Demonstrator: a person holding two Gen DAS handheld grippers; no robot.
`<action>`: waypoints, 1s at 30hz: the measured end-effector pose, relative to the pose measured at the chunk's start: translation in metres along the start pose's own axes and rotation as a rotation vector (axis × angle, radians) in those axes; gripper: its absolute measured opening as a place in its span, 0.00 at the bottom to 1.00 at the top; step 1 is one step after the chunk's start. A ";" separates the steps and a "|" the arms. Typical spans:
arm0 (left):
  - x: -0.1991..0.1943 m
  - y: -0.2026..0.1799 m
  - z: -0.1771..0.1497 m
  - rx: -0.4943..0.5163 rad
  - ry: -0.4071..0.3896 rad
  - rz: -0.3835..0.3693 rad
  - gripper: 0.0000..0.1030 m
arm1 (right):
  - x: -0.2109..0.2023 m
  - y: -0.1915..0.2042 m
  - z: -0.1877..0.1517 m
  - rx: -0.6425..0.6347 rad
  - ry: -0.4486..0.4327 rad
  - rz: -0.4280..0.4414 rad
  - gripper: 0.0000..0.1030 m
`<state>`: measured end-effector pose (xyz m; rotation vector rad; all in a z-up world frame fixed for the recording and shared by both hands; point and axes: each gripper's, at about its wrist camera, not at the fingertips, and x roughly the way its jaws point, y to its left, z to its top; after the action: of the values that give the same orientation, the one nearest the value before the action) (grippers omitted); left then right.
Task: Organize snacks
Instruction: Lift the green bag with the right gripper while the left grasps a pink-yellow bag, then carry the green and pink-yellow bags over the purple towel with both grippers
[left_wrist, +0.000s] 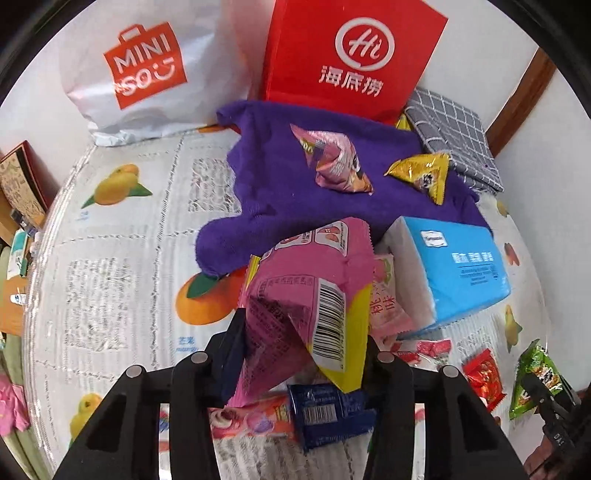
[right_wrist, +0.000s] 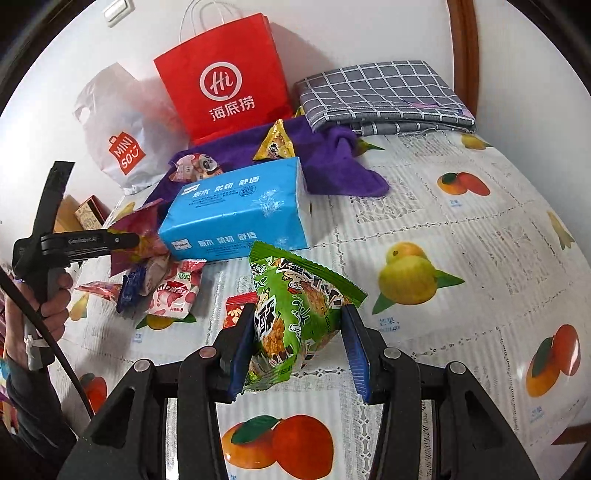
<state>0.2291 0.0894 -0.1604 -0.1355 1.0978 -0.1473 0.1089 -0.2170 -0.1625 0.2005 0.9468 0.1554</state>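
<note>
Right of tissue pack (right_wrist: 236, 214): bare tablecloth (right_wrist: 461, 236), room.

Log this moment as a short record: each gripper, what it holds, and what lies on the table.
left gripper: shut on pink snack packet
right gripper: shut on green snack packet
table: fruit-print cloth
centre: blue tissue pack
purple towel: carries one pink pouch, one yellow pouch
loose snacks: dark blue packet, red packet
at wall: red paper bag, white plastic bag, grey checked cloth
</note>
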 end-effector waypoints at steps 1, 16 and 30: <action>-0.004 0.000 0.000 0.001 -0.006 -0.002 0.42 | -0.001 0.001 0.000 -0.003 -0.002 0.001 0.44; -0.061 -0.029 -0.008 0.037 -0.092 -0.127 0.42 | -0.030 0.016 0.016 -0.061 -0.071 -0.021 0.44; -0.074 -0.050 0.034 0.061 -0.151 -0.155 0.42 | -0.025 0.043 0.088 -0.138 -0.134 -0.037 0.44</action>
<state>0.2238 0.0556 -0.0713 -0.1740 0.9313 -0.3045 0.1640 -0.1900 -0.0826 0.0650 0.8025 0.1703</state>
